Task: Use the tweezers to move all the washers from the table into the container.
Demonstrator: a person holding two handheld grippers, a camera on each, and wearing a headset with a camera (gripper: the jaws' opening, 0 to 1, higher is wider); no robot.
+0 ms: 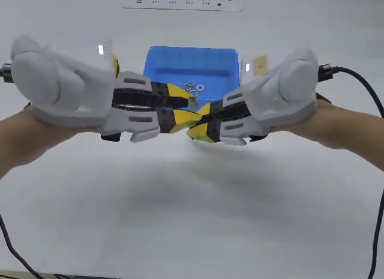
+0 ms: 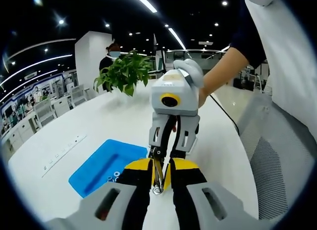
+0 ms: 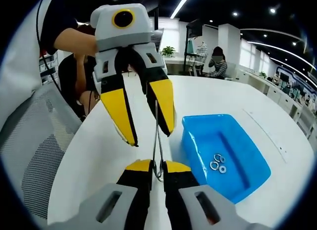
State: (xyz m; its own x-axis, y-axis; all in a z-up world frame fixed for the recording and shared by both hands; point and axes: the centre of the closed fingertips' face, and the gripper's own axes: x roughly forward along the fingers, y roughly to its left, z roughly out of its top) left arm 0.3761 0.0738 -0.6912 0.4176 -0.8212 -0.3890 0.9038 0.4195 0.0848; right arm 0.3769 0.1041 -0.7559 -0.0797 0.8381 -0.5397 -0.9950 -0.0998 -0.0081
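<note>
White workbench (image 1: 192, 201): before the blue container (image 1: 168, 69), right gripper (image 1: 201, 122) pinches thin tweezers (image 3: 157, 131); left gripper (image 1: 183, 105) jaws spread around them. Likely slippery, springy; grip mid-shaft.

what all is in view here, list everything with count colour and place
table: 1, white, under everything
container: 1, blue, on the table's far side
washers: at least 3, silver, inside the container
tweezers: 1, metal, above the table between facing jaws
power strip: 1, white, table's far edge
plant: 1, green, at the table's far end
left gripper: 1, white, yellow-black jaws
right gripper: 1, same colours, opposite it
cables: 2, black, trailing from the grippers
arms: 2, bare, holding them
</note>
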